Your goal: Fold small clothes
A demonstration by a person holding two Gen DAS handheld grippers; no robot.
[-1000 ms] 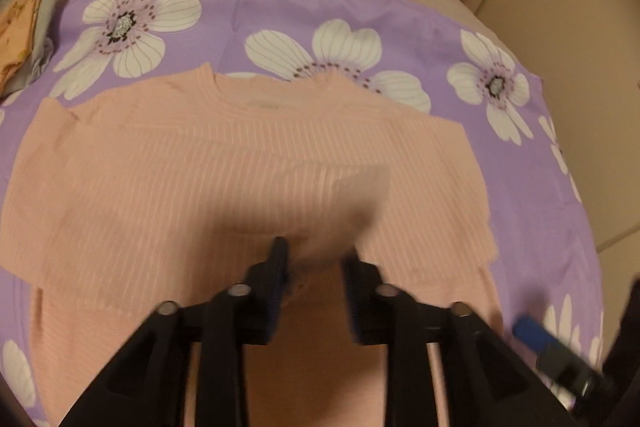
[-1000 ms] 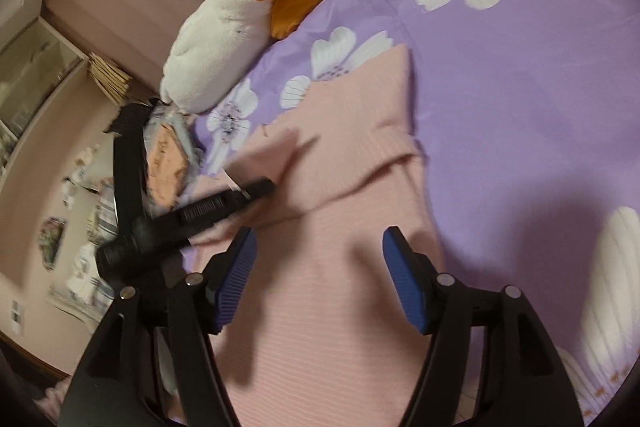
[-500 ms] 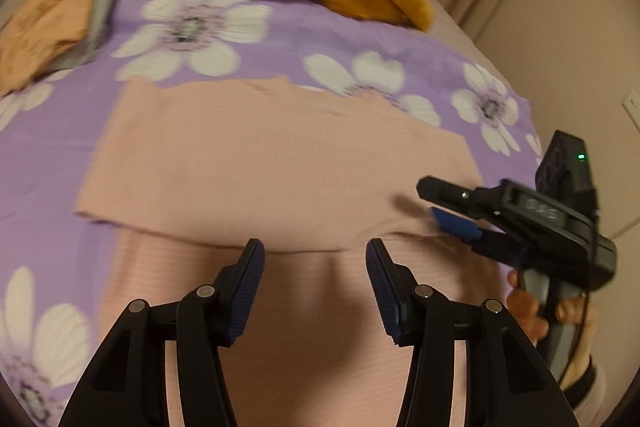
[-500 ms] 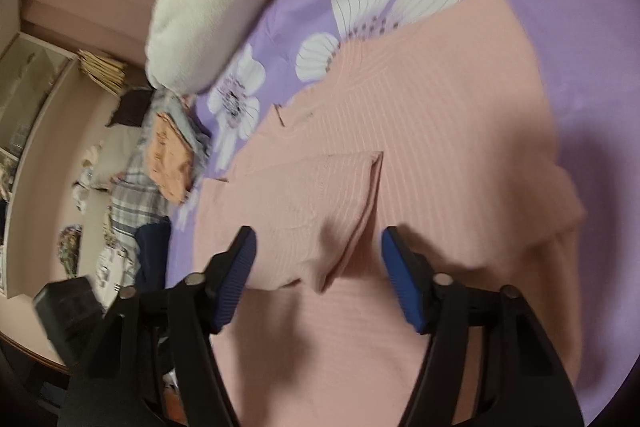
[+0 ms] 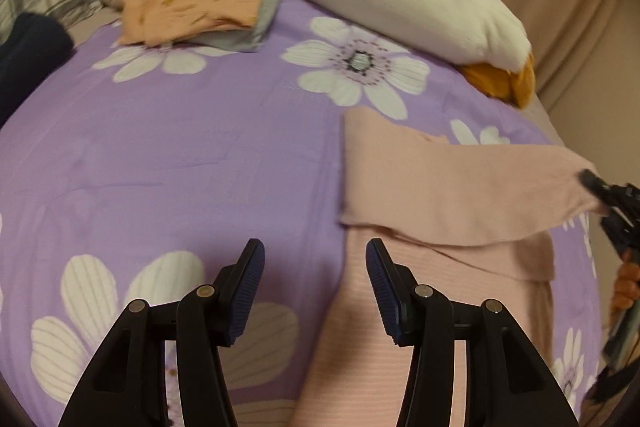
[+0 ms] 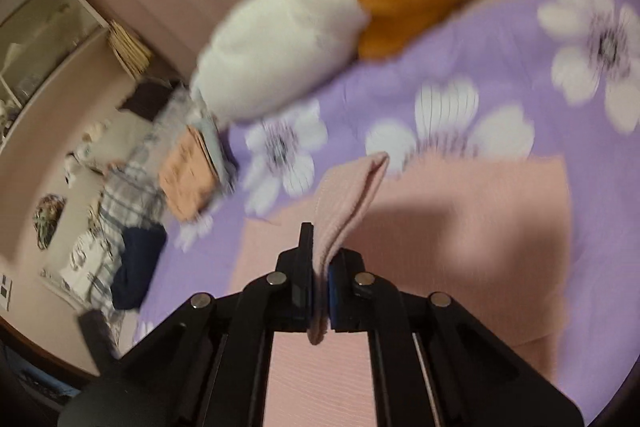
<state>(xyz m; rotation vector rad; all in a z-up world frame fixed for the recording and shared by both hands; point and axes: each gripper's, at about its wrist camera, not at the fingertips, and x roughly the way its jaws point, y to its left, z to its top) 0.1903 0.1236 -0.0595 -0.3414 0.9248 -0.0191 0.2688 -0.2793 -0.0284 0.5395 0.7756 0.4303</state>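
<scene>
My right claw (image 6: 319,291) has just snapped shut on a fold of the pink sweater (image 5: 452,187), and a soft tongue of the knit stands up out of the jaws. My left claw (image 5: 314,291) hangs about half open with nothing in it, above the purple flowered bedspread (image 5: 180,147); the sweater's left edge runs just ahead of its right pad.

The sweater lies flat on the bed, partly folded, with one layer doubled over the body, off to the right of my left claw and directly under my right. It looks light and limp (a thin ribbed knit, I'd judge), so it should drape and sag from any single pinch instead of holding a line. I'd take it by a hem or a corner, both layers together, and carry it low.
</scene>
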